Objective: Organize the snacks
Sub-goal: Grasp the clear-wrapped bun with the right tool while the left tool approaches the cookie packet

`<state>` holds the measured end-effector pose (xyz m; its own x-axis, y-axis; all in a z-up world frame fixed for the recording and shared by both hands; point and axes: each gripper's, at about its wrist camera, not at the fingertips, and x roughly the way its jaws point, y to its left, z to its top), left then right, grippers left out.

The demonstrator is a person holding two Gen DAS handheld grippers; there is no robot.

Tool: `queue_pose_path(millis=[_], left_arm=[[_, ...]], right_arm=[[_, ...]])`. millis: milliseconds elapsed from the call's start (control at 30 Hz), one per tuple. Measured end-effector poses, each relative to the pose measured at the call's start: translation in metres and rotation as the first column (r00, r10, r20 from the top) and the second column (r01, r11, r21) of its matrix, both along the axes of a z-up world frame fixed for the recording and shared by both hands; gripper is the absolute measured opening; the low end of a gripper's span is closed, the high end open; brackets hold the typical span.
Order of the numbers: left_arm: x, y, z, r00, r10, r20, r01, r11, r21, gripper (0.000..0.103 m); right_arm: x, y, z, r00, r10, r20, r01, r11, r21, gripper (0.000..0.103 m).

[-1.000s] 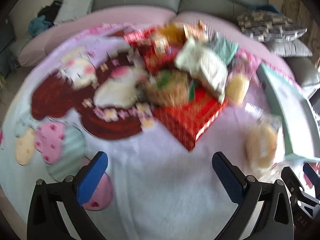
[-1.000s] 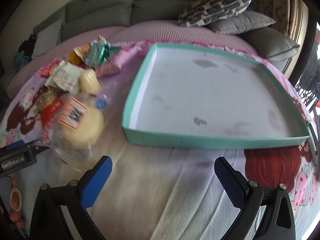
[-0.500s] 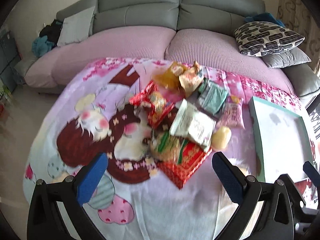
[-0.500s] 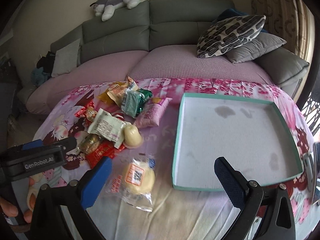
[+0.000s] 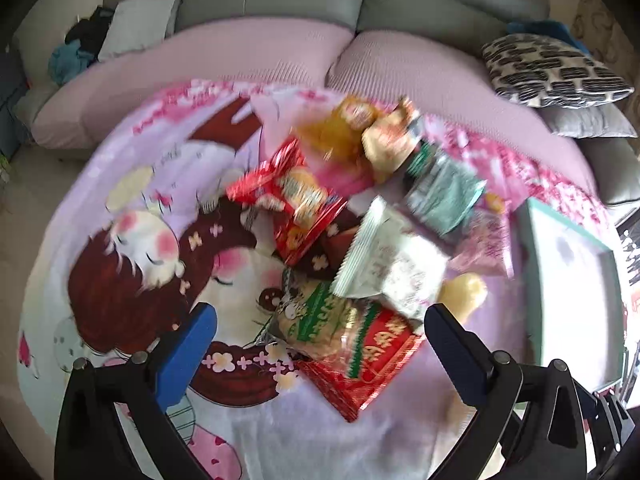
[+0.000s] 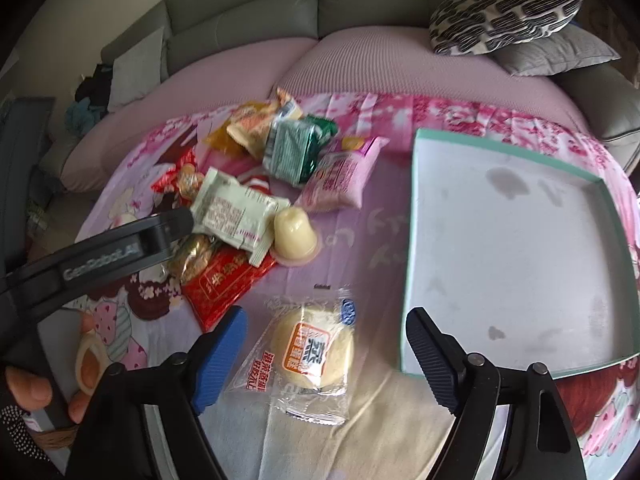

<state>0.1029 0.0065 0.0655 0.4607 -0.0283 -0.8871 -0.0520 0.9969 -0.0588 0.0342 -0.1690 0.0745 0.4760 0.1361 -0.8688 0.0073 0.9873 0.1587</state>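
A heap of snack packets lies on a cartoon blanket (image 5: 132, 264). It includes a red packet (image 5: 372, 364), a white-green packet (image 5: 392, 268), a teal packet (image 5: 444, 192) and a red biscuit bag (image 5: 296, 200). My left gripper (image 5: 318, 332) hovers open over the red packet and holds nothing. A wrapped bun (image 6: 316, 354) lies apart from the heap. My right gripper (image 6: 326, 328) hangs above the bun with its jaws closing; the bun shows between the fingers, and the pads do not touch it. The teal-rimmed tray (image 6: 408, 240) is bare inside.
A jelly cup (image 6: 294, 232) and a pink packet (image 6: 340, 180) lie between the heap and the tray. The left tool's black body (image 6: 120, 248) and a person's hand (image 6: 28, 388) fill the right view's left side. A grey sofa (image 6: 248, 8) with cushions (image 6: 504, 12) runs behind.
Both cameras rose from the blanket, then shifted. The left fingers now frame the red packet. The right view swung from the tray to the bun, and its jaws have narrowed.
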Motion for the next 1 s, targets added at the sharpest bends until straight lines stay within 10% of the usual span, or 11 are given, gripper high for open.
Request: queue_pose_path(millis=[467,1000], left_arm=[[0.01,0.006,-0.036,0.996,0.01,-0.084,-0.012,1.0,-0.02,0.074],[-0.003,0.003,-0.018,0.999,0.031,-0.024,-0.032,0.999,-0.029,0.051]], right_arm=[[0.005,0.008,-0.052,0.992,0.045,-0.117,-0.035,0.995,0.092,0.07],[-0.007,-0.005,-0.018,0.999,0.043,-0.001,-0.043,0.988,0.148,0.051]])
